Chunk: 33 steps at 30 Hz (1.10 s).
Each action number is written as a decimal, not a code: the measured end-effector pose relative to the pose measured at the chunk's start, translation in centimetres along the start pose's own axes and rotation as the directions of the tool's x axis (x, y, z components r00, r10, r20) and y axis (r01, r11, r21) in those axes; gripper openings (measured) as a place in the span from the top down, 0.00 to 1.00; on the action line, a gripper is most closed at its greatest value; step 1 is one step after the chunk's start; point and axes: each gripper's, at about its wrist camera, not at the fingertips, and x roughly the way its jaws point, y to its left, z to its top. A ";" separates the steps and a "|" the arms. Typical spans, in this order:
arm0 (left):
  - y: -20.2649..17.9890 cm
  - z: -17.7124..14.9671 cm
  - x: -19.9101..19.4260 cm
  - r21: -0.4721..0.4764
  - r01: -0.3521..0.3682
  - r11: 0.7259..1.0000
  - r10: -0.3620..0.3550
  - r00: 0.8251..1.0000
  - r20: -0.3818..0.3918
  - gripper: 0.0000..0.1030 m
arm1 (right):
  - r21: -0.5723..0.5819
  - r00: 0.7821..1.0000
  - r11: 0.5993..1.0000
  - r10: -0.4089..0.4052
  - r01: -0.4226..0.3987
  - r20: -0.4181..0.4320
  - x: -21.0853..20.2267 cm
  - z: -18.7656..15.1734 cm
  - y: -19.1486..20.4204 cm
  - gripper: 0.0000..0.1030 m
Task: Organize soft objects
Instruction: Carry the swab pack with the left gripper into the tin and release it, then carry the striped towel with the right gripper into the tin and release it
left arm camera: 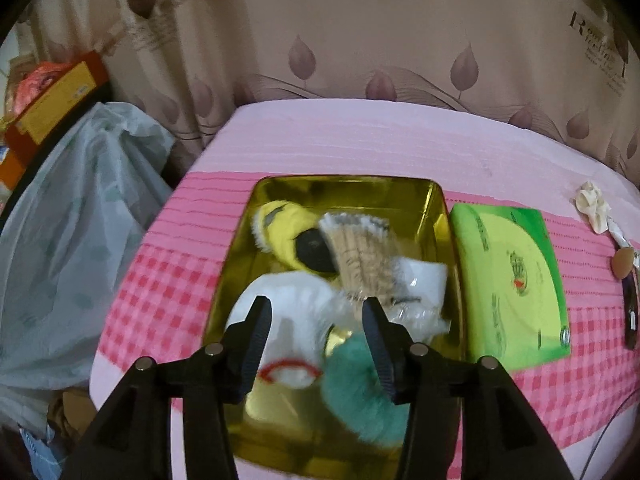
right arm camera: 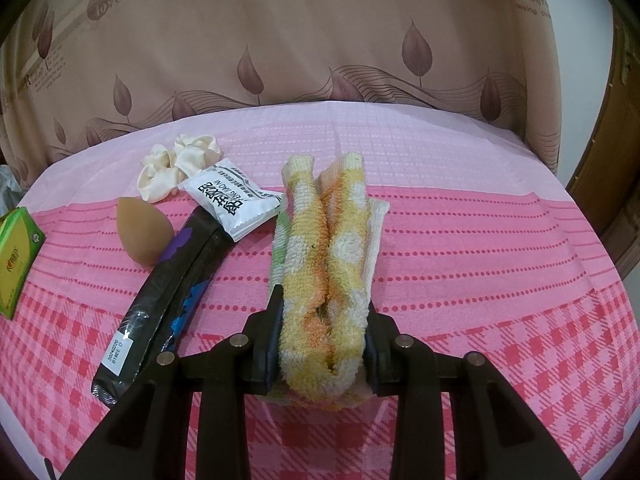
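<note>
Left gripper [left arm camera: 318,322]: pointed steeply downward; jaws spread wide apart; pads press on nothing.
Left fingers [left arm camera: 258,334]: black, ribbed inner faces; tips well apart.
Right gripper [right arm camera: 322,320]: angled downward; jaws drawn in close, clamped on a folded towel [right arm camera: 324,248].
Right fingers [right arm camera: 276,328]: pressed against the towel's sides.

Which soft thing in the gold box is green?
The fluffy green puff at the near end, by the left tongs. The other soft things there are white, yellow or beige.
</note>
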 end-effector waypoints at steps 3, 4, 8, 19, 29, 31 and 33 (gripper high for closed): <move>0.7 -1.4 -1.3 -0.001 -0.027 1.000 0.027 0.999 0.025 0.52 | -0.001 1.000 1.000 -0.001 0.001 0.000 0.0 0.0 0.1 0.70; 1.0 -1.9 -1.6 0.000 -0.034 0.999 0.034 0.999 0.031 0.52 | -0.002 1.000 1.000 -0.001 0.001 0.000 0.0 0.0 0.1 0.70; 2.2 -3.7 -2.7 -0.020 -0.042 0.999 0.043 0.998 0.046 0.48 | -0.004 1.000 1.000 -0.005 0.005 0.001 0.0 0.0 0.1 0.70; 6.4 -6.7 -3.3 -0.166 -0.119 0.979 0.129 0.990 0.051 0.48 | -0.031 0.999 0.998 -0.051 0.052 0.016 -1.3 0.3 1.1 0.77; 9.9 -7.3 -3.5 -0.312 -0.153 0.938 0.174 0.984 0.040 0.48 | -0.076 0.995 0.996 -0.037 0.044 0.095 -6.0 2.5 4.8 0.84; 10.9 -7.6 -3.5 -0.353 -0.155 0.923 0.177 0.984 0.030 0.48 | -0.102 0.995 0.994 -0.021 0.031 0.102 -6.5 2.8 6.1 0.84; 11.8 -7.8 -3.5 -0.392 -0.144 0.908 0.167 0.986 0.024 0.48 | -0.114 0.994 0.993 0.001 0.012 0.106 -6.9 3.1 7.3 0.85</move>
